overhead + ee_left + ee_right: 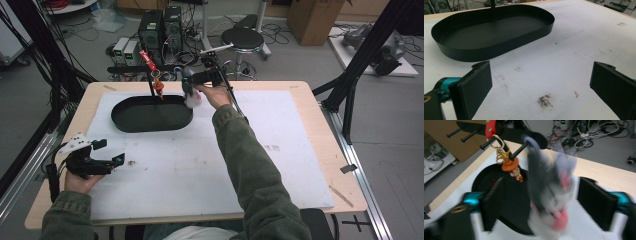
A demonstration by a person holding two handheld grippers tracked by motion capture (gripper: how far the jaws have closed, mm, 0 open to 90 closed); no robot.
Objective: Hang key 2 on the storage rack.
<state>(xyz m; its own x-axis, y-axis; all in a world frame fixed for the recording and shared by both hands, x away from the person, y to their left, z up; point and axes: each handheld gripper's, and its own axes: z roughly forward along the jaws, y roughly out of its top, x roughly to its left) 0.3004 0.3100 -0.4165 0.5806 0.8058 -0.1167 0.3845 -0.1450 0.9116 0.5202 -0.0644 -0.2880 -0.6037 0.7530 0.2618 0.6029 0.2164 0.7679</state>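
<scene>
A grey and white plush toy (190, 93) (549, 192) with a pink tongue hangs by a loop from a black peg (520, 151) of a rack at the table's far side. It looks blurred in the right gripper view. My right gripper (192, 82) (544, 202) is open, with its jaws wide on either side of the plush and not touching it. On the neighbouring peg hangs an orange-hatted figure keychain (159, 89) (514, 170) with a red strap (148, 60) (490, 127). Below lies a black oval tray (145, 116) (494, 35). My left gripper (111, 151) (541, 82) rests open at the front left, holding nothing.
A stained white mat (200, 165) (564, 50) covers most of the wooden table (305, 90). The person's right sleeve (250, 170) crosses the middle of it. Beyond the far edge stand a stool (242, 37), computer cases (160, 27), cables and a cardboard box (312, 17).
</scene>
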